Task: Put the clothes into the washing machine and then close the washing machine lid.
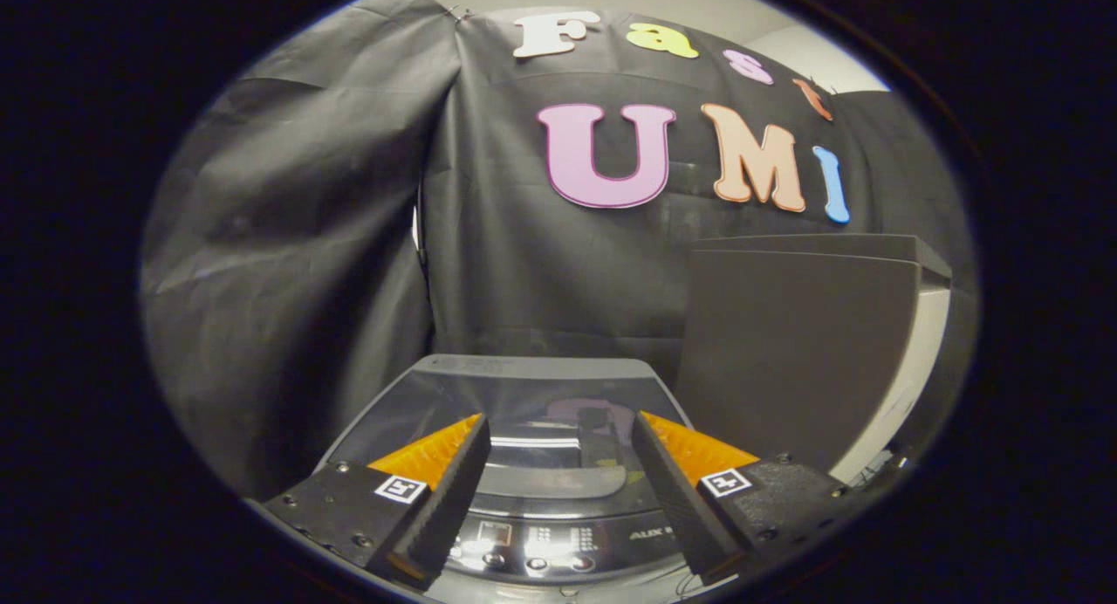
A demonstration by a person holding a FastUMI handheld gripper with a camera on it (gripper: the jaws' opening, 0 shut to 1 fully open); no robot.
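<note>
1. Gripper view: gripper (558, 464), fingers spread wide apart, nothing held between them.
2. Washing machine (524, 386) directly below and ahead of the fingers; its glossy lid (541, 412) lies flat, closed.
3. Control panel (541, 543) between the fingers; brand lettering partly hidden, unreadable in full.
4. Dark grey cabinet (794, 351) stands just beside the machine's right edge.
5. Booth wall (297, 264) hangs behind; open room left of the machine.
6. Clothes: none seen.
</note>
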